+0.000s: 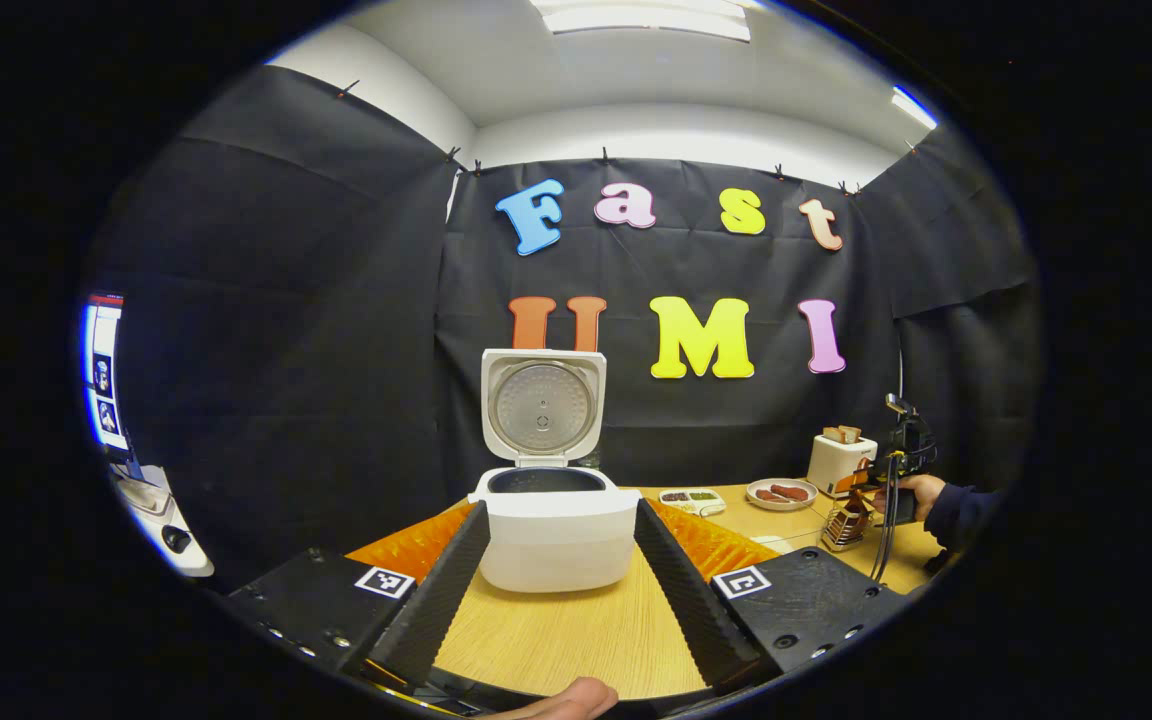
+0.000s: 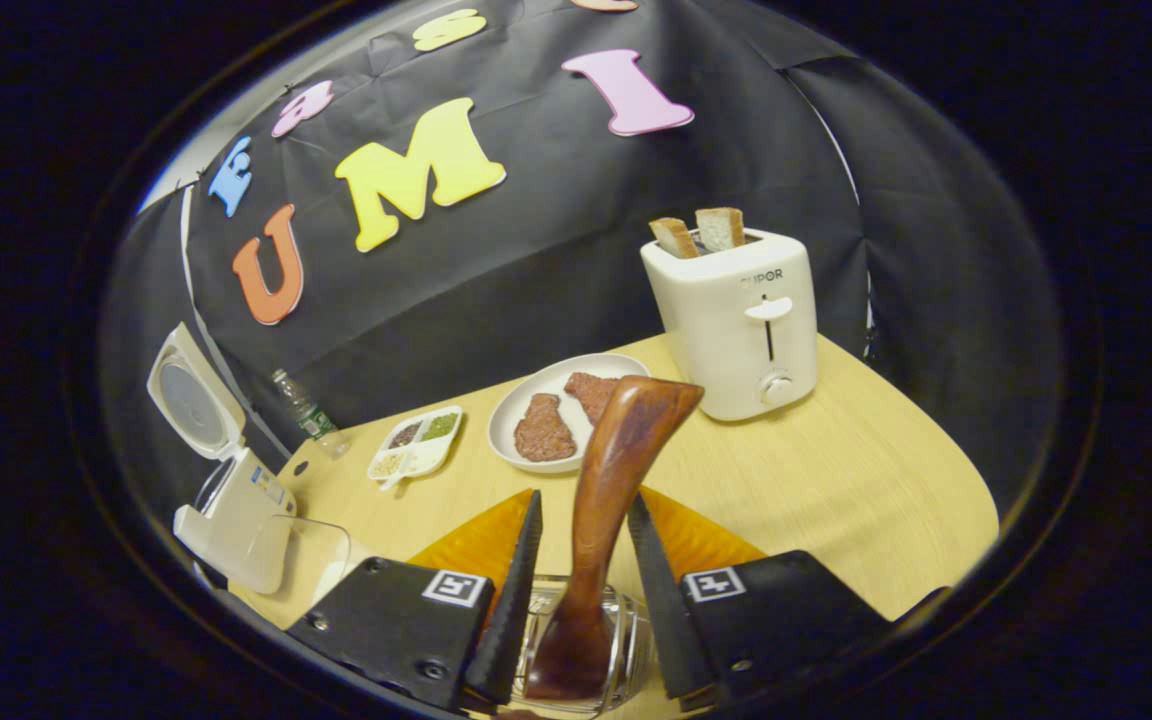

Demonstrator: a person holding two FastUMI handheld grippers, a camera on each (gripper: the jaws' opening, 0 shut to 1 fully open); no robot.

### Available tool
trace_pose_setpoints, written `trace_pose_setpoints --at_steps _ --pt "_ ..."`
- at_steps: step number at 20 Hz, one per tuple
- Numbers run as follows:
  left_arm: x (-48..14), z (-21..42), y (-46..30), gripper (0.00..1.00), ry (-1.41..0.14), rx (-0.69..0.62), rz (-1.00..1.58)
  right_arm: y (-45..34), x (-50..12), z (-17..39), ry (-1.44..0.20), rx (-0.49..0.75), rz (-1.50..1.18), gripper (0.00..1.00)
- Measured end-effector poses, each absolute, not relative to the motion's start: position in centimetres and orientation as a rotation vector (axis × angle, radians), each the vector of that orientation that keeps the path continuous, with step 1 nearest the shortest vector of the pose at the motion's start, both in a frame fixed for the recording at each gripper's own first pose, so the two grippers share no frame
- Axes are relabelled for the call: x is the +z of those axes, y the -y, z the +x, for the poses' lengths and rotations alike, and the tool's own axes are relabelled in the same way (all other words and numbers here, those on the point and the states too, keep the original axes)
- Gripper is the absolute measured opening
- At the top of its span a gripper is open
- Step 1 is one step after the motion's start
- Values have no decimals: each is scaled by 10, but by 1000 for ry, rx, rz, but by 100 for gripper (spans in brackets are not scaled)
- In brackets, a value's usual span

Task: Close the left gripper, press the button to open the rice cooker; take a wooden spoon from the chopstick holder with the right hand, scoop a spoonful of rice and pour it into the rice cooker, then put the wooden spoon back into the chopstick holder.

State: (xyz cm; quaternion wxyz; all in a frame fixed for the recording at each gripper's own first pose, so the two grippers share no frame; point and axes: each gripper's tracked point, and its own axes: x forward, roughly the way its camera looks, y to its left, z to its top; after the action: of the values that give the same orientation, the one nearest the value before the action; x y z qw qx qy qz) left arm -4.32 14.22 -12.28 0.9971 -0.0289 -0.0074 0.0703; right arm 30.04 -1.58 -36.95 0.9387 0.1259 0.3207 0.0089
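Observation:
The white rice cooker [image 1: 556, 535] stands on the wooden table with its lid [image 1: 542, 405] raised upright. My left gripper [image 1: 561, 508] is open, a finger on each side of the cooker's body and apart from it. In the right gripper view a dark wooden spoon [image 2: 616, 450] stands handle-up in the wire chopstick holder [image 2: 626, 650]. My right gripper [image 2: 585, 498] is open and straddles the handle, with a gap showing on the left side. The cooker [image 2: 236, 520] sits far left there. In the left gripper view the right gripper [image 1: 898, 440] hangs over the holder [image 1: 844, 525].
A white toaster [image 2: 736, 320] with two bread slices stands at the back right. Beside it lie a plate of meat [image 2: 556, 420] and a small divided dish [image 2: 416, 445]. A clear glass container [image 2: 321, 555] sits near the cooker, with a bottle [image 2: 301, 405] behind it.

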Motion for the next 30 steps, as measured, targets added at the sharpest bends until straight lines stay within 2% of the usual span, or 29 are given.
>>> trace_pose_setpoints --at_steps 1,2,3,4,5,7,20,26,30 --pt "-123 -45 -143 93 14 140 -57 12 -368 299 -662 36 275 37" --pt "-124 -46 -145 93 19 143 -52 13 -362 296 -655 32 282 41" --pt "-121 -48 -147 93 26 146 -42 13 -357 295 -639 31 296 24" --pt "-120 -50 -147 93 37 147 -34 7 -349 294 -619 53 313 26" --pt "-117 -52 -146 93 44 142 -27 11 -344 290 -609 35 298 22" --pt "-115 -57 -142 93 55 130 -22 12 -330 285 -577 26 300 19" --pt "-114 -90 -141 93 75 116 -4 -20 -212 247 -359 30 124 12" --pt "-116 -99 -134 93 69 107 -34 -77 -211 238 -372 70 113 12" --pt "-118 -99 -144 93 61 142 -42 -122 -223 237 -396 93 206 12"
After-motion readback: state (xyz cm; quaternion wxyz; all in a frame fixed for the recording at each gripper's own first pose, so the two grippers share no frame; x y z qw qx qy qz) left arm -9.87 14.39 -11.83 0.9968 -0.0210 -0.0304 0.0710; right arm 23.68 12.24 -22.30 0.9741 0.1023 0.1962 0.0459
